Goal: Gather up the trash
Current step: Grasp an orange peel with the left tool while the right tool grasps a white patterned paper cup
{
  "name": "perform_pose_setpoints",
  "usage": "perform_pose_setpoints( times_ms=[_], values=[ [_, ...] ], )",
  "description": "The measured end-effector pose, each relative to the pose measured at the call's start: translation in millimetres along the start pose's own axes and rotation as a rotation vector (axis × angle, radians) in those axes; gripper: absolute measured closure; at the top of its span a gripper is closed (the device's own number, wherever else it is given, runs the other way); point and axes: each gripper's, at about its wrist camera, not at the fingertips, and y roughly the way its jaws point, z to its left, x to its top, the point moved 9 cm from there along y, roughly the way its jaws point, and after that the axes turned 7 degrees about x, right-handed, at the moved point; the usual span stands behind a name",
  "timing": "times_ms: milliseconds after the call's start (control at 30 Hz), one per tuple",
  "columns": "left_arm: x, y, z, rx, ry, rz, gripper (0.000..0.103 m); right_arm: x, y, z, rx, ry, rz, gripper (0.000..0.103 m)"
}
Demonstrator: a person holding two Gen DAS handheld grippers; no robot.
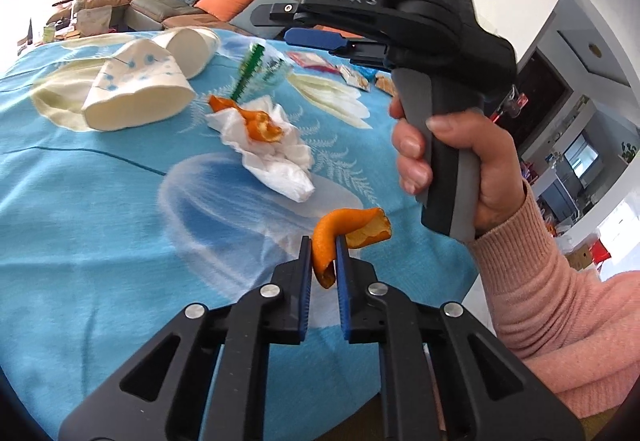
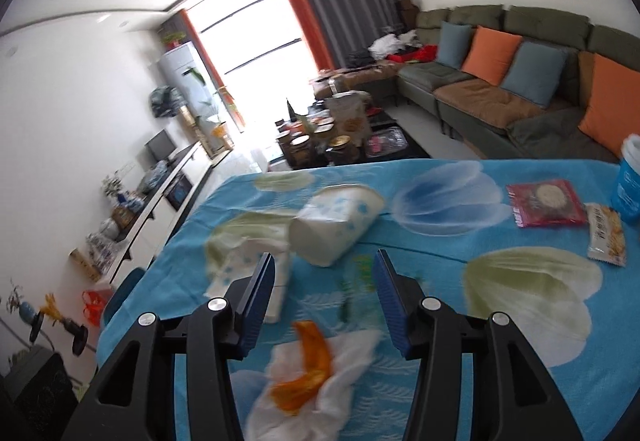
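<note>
left gripper (image 1: 323, 255) – pinching orange peel (image 1: 340, 237) mid-strip, peel curling to 2 o'clock | handling: light, floppy, slick – gripping flat | right gripper (image 2: 325, 291) gaping, hovering over tissue (image 2: 320, 381)

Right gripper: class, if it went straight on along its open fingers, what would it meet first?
Probably the green wrapper lying between the right gripper fingers, just beyond the tissue; blur leaves depth uncertain.

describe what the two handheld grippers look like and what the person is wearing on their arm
Both grippers are black plastic with silver pivot bolts and blue ribbed pads on the jaws. The right gripper has a grey-and-black pistol handle, raised "DAS" lettering and a green indicator light. The sleeve is pink ribbed knit.
</note>
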Motion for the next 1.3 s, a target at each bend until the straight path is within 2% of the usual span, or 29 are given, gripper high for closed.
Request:
perform_pose_setpoints(
  times_ms=[167, 400, 633, 667, 733, 767, 833, 1133, 1300],
  values=[
    [-0.2, -15.4, 15.1, 0.017, -0.041, -0.021, 0.091, -16.8, 30.9, 36.1, 0.075, -0.050, 0.117, 0.054],
    [-5.0, -38.9, 48.4, 0.069, -0.112, -0.055, 0.091, -38.4, 65.8, 43.5, 0.003, -0.107, 0.239, 0.054],
    [-8.1, -51.8, 73.7, 0.084, -0.179, -0.081, 0.092, -45.7, 79.8, 38.6, -0.050, -0.132, 0.276, 0.055],
    [-8.6, -53.3, 75.5, 0.087, -0.182, -0.084, 0.092, -46.4, 81.1, 38.0, -0.054, -0.131, 0.278, 0.057],
    [-10.2, -58.5, 79.9, 0.096, -0.190, -0.092, 0.092, -46.9, 83.5, 36.0, -0.057, -0.120, 0.277, 0.068],
    [-9.0, -60.8, 83.1, 0.100, -0.193, -0.096, 0.092, -46.6, 83.7, 34.6, -0.059, -0.112, 0.272, 0.070],
    [-9.8, -65.8, 89.0, 0.108, -0.207, -0.104, 0.092, -46.6, 82.6, 32.7, -0.057, -0.105, 0.265, 0.087],
    [-17.0, -86.8, 112.0, 0.154, -0.255, -0.139, 0.092, -37.0, 71.2, 35.2, -0.050, -0.095, 0.199, 0.096],
    [-14.2, -102.8, 126.7, 0.194, -0.278, -0.177, 0.092, -29.3, 58.9, 46.5, -0.001, -0.083, 0.159, 0.101]
  ],
)
